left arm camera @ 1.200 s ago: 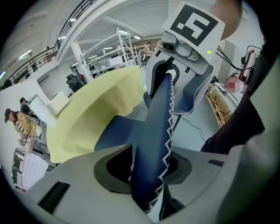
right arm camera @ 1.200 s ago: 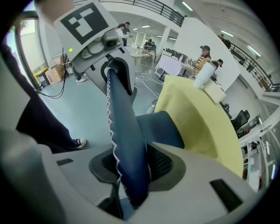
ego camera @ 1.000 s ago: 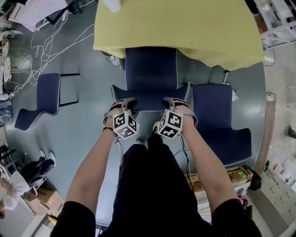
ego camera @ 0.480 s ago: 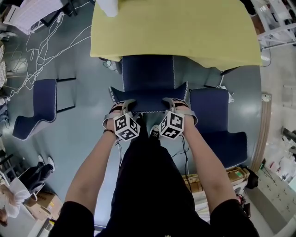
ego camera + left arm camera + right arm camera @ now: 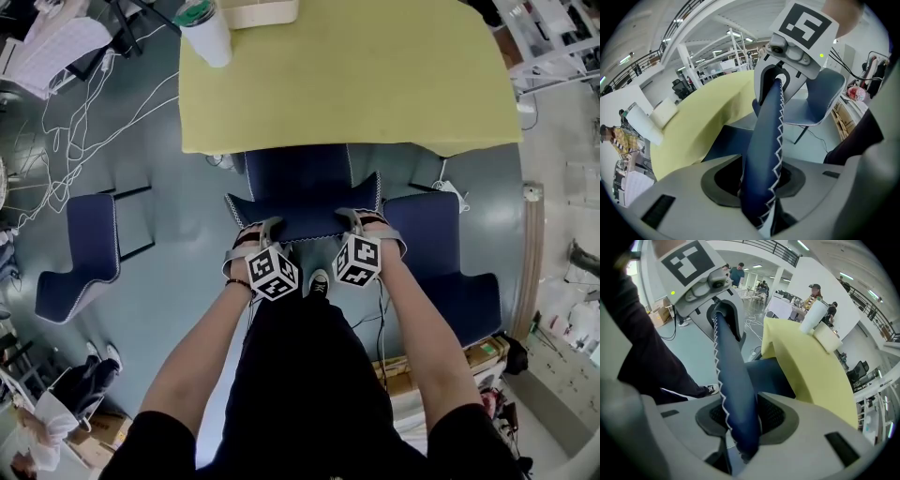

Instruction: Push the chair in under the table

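The dark blue chair with white zigzag stitching stands in front of the yellow table. Its seat is partly under the table's near edge. My left gripper is shut on the left part of the backrest's top edge. My right gripper is shut on the right part. In the left gripper view the backrest edge runs up between the pads of my left gripper. The right gripper view shows the same edge clamped in my right gripper.
A second blue chair stands close on the right, and a third is off to the left. A white cup and a pale box sit on the table's far side. Cables lie on the floor at left; cardboard boxes at right.
Both grippers have moved toward the table with the backrest still held. The chair has slid forward, so more of its seat is under the table edge.
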`<state>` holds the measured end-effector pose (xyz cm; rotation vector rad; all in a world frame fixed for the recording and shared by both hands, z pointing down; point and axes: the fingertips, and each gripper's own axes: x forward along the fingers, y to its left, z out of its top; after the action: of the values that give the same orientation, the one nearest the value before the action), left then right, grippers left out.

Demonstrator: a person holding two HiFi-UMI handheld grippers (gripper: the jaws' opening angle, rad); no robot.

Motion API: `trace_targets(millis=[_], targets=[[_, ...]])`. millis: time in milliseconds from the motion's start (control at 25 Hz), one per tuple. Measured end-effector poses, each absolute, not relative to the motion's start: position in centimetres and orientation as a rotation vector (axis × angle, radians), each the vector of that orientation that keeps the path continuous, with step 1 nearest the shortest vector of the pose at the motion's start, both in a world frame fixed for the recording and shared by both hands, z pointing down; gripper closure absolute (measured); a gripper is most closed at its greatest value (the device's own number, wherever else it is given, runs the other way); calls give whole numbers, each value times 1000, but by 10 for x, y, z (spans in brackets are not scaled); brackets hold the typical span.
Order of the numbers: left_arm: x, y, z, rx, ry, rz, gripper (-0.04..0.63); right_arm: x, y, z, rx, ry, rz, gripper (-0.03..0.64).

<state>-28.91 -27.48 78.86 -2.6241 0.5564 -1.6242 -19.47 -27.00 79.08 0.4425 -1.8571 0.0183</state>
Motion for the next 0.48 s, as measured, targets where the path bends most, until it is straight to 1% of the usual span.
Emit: trace_targets(millis=[480], targets=[[-288,-333,785,-2622,517,-1603,454,-193,-330,788,474,-1836,21,485]])
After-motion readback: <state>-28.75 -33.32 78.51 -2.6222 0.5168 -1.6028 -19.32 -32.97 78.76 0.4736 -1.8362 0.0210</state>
